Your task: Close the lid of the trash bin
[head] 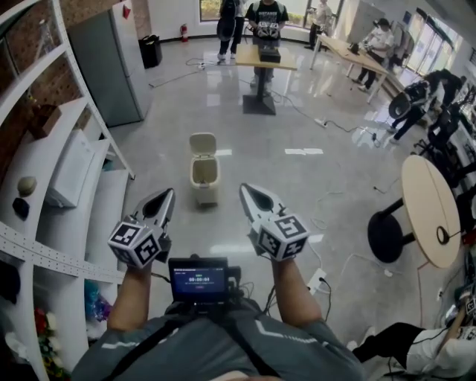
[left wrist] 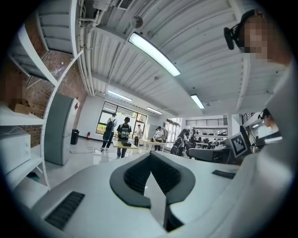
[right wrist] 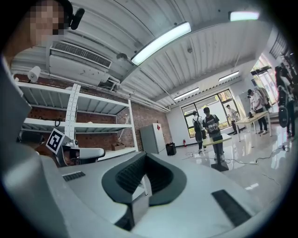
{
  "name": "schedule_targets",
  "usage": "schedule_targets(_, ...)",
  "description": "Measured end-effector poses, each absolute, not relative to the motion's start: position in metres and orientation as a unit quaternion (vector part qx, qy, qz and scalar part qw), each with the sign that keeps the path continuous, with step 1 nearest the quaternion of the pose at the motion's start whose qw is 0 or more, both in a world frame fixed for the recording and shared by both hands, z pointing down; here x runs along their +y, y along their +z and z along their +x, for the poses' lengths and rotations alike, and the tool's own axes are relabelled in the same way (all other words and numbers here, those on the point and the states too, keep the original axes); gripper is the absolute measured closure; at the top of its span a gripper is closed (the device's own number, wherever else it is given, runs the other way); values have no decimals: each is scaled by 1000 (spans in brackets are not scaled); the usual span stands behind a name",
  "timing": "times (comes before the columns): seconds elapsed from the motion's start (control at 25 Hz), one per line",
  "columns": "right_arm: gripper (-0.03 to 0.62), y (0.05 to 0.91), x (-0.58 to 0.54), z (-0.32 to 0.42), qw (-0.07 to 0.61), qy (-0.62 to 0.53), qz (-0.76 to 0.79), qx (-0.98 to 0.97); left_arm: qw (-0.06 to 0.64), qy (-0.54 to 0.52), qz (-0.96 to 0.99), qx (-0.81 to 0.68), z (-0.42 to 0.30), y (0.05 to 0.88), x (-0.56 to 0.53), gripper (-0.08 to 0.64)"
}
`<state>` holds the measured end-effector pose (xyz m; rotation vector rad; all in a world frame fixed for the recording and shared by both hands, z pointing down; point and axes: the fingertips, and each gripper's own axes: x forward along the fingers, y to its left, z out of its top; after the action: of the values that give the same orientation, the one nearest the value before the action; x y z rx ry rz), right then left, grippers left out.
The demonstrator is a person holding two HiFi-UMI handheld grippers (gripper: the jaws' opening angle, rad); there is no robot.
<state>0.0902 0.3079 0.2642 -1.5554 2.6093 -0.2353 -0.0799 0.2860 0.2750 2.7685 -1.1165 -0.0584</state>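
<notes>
The small beige plastic trash bin [head: 204, 178] stands on the glossy grey floor [head: 297, 193], beyond both grippers, with its hinged lid [head: 202, 143] raised at the far side. The left gripper [head: 168, 195] and right gripper [head: 247, 190] are held near the body, jaws together on nothing. Approach the bin first. Push the lid's top edge forward and down with one closed tip, slowly, so the light bin does not tip.

Bright, even daylight from far windows [head: 210, 9] plus ceiling strip lights [left wrist: 153, 54]; glare patches on glossy floor [head: 305, 152]; fisheye bending, dark vignette in gripper views
</notes>
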Motion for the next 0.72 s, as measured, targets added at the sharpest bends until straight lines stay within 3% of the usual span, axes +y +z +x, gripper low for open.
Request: schedule_targets(0.72,580,253,136,55,2,-63,-525,849,85,-61,932,-348,-101,264,98,565)
